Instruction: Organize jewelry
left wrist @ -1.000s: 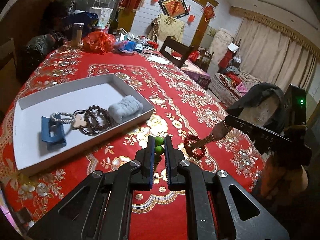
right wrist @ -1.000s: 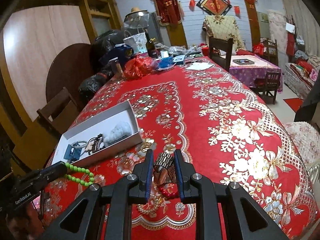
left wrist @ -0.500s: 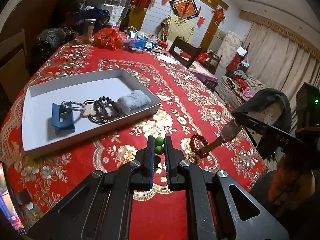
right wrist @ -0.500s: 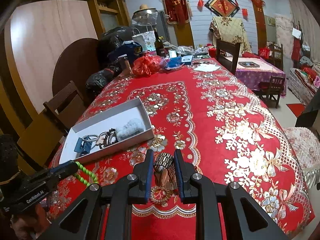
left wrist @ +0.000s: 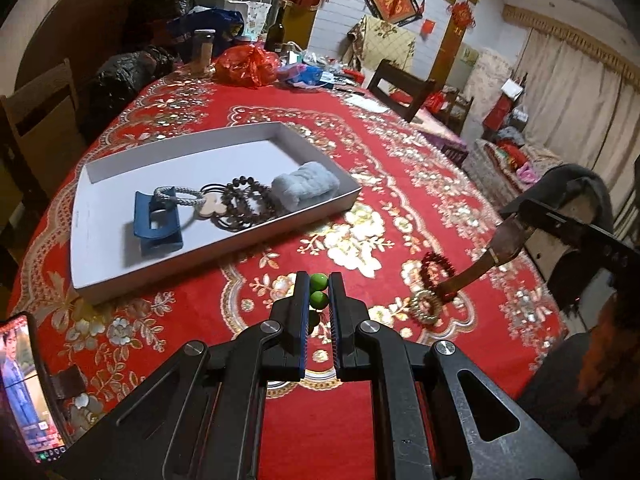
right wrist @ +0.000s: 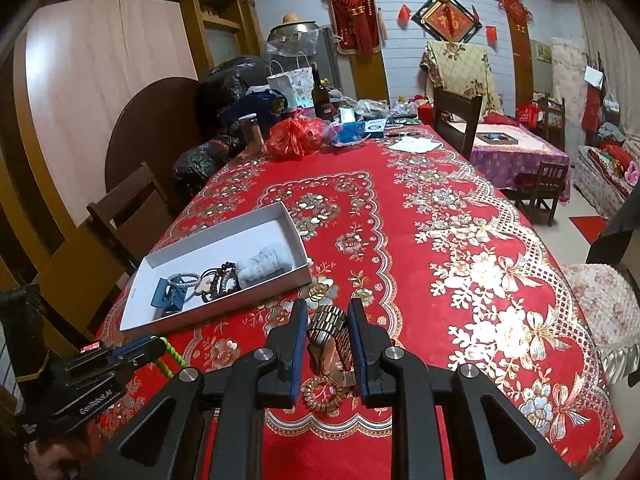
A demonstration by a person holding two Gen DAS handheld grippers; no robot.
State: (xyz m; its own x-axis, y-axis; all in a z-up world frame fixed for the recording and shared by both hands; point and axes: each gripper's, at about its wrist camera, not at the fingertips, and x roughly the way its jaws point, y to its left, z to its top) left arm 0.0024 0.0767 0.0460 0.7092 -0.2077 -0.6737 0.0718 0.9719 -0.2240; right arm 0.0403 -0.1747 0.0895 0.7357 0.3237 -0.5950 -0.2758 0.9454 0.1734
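My left gripper [left wrist: 319,292] is shut on a green bead bracelet [left wrist: 319,280], held above the red tablecloth; the beads also show in the right wrist view [right wrist: 170,354]. My right gripper [right wrist: 327,318] is shut on a metal-link watch [right wrist: 326,324], whose strap hangs in the left wrist view [left wrist: 486,262]. A red bead bracelet [left wrist: 436,270] and a gold ring-shaped piece [left wrist: 426,308] lie on the cloth under that watch. The white tray [left wrist: 208,248] holds a blue hair clip [left wrist: 154,220], a grey hair tie [left wrist: 180,196], dark bead bracelets [left wrist: 244,200] and a light blue scrunchie [left wrist: 306,184].
A phone [left wrist: 24,384] with a lit screen stands at the table's near left edge. Bags, a jar and a bottle [right wrist: 320,96] crowd the far end. Wooden chairs [right wrist: 128,208] stand along the left side and far right.
Both grippers have risen and drawn back from the table with their loads. The watch has lifted off the red bracelet, which stays on the cloth.
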